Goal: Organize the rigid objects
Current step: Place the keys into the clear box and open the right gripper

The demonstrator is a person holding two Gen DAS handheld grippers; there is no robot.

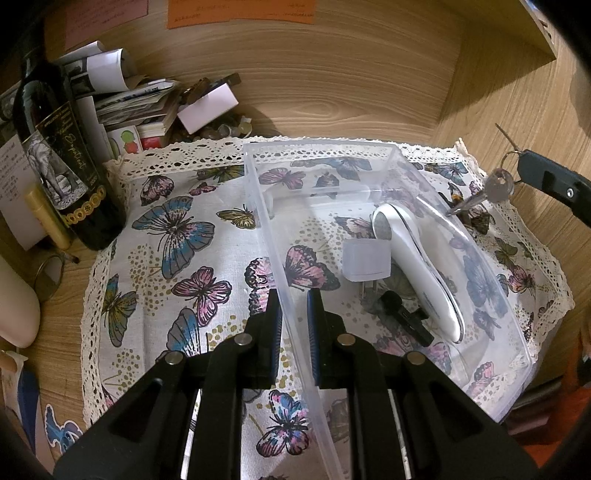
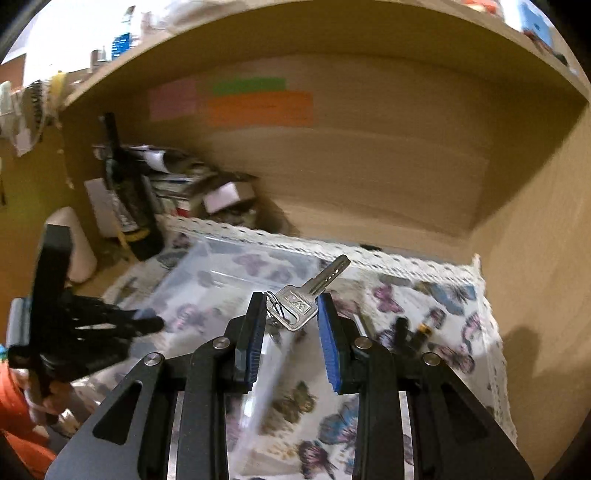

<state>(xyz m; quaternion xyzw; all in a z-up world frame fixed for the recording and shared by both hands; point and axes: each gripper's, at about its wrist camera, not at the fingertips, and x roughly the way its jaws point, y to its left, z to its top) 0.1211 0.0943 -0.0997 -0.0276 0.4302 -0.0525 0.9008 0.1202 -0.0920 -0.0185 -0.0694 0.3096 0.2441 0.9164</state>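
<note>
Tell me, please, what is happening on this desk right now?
A person is sorting small items into a clear plastic bin on a butterfly cloth. The left gripper has its jaws astride the bin's near wall. The right gripper carries a key above the bin, which already holds a white device, a charger and a small black item.

A wood-grain bench (image 1: 491, 110) sits inside a wooden alcove, its back panel (image 2: 369, 166) carrying pink, green and orange paper notes (image 2: 258, 109). A shelf (image 2: 332, 22) overhangs above, in warm, dim light.
</note>
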